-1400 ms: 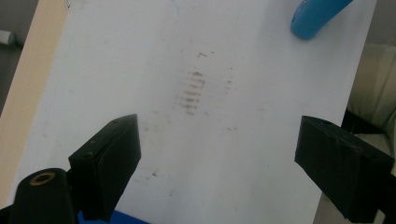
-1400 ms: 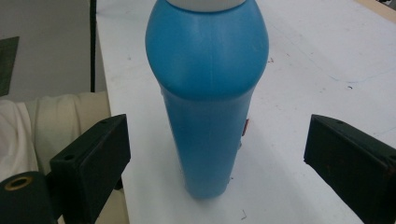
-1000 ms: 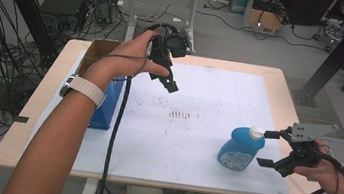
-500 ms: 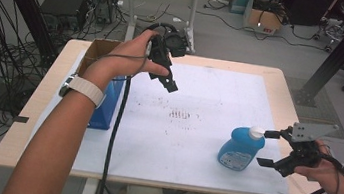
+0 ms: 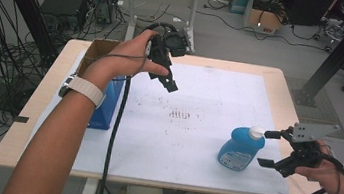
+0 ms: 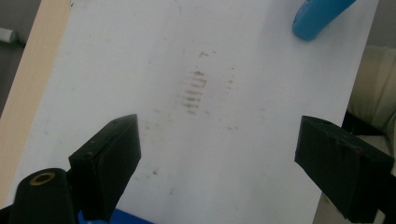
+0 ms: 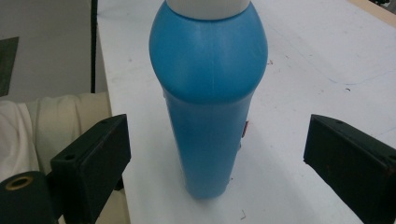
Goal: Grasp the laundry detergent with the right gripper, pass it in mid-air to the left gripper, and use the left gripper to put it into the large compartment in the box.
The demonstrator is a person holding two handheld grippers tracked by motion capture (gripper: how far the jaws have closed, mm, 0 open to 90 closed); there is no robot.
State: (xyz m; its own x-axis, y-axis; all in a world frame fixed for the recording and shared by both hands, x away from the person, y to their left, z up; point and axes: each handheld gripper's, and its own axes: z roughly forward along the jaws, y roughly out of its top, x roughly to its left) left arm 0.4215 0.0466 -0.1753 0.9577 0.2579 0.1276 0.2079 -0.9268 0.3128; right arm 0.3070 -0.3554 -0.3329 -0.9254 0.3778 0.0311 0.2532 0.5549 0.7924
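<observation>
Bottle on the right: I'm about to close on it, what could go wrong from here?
The bottle stands upright and tall between the open right gripper jaws, untouched; if one jaw lands first it may tip. It stands near the table's front edge, so a knock could send it off. Its rounded sides may slip in the pads.

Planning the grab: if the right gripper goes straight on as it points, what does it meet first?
Most likely the blue bottle: it stands upright straight ahead of the open right gripper, centred between the jaws, nothing in between.
</observation>
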